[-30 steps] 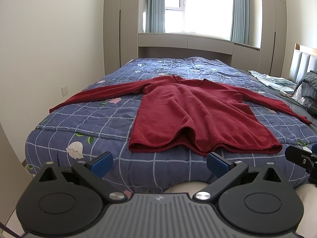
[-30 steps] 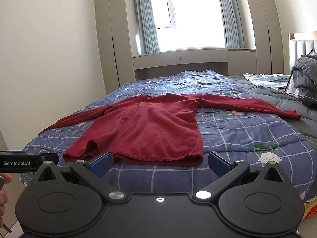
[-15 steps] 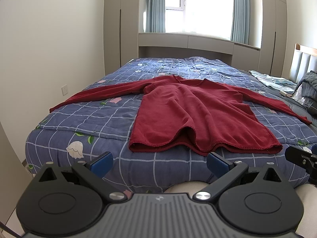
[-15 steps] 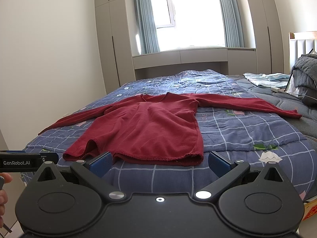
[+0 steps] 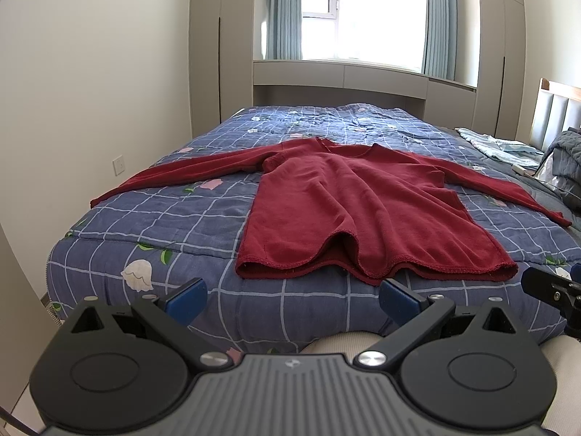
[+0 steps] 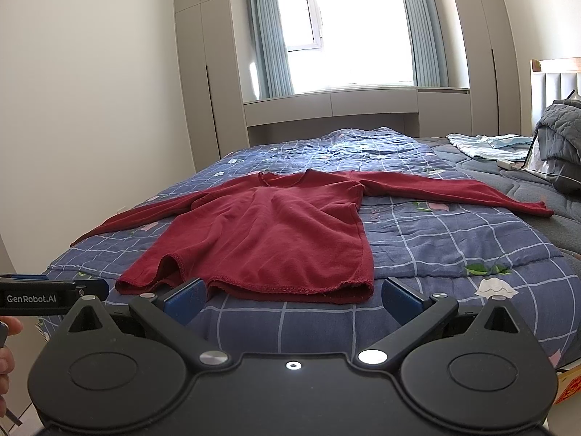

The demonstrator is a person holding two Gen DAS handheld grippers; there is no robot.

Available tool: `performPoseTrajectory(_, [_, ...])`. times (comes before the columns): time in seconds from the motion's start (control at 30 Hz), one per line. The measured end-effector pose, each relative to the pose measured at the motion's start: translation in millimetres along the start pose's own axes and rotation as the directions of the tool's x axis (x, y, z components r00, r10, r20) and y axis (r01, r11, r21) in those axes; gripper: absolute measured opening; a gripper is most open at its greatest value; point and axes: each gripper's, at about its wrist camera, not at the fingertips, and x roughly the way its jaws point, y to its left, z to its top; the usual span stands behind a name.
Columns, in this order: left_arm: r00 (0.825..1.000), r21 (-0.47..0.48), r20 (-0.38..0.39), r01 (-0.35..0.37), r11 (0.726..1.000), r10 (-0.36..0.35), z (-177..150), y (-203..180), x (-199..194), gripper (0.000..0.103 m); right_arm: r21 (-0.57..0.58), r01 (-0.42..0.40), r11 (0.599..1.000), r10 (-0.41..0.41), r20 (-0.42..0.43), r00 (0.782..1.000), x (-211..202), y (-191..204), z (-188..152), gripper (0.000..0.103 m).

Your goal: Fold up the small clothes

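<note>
A dark red long-sleeved top [image 5: 348, 210] lies spread flat on the bed, sleeves stretched out to both sides, hem toward me; it also shows in the right wrist view [image 6: 276, 232]. My left gripper [image 5: 292, 299] is open and empty, held short of the hem at the bed's near edge. My right gripper [image 6: 292, 299] is open and empty, also just short of the hem. The hem is rumpled with a raised fold near its middle.
The bed has a blue checked quilt [image 5: 163, 225] with flower prints. A grey blanket [image 6: 559, 134] and light blue clothes [image 6: 486, 143] lie at the far right by the headboard. Wardrobes and a window stand behind the bed; a wall runs along the left.
</note>
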Motion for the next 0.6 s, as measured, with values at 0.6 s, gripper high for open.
performPoseTrajectory(0.6, [1.0, 0.001, -0.004, -0.002, 1.0, 0.002, -0.9, -0.8, 1.0, 0.103, 0.005, 0.005, 1.0, -0.005, -0.005, 1.0, 1.4, -2.6, 0.7, 0.103])
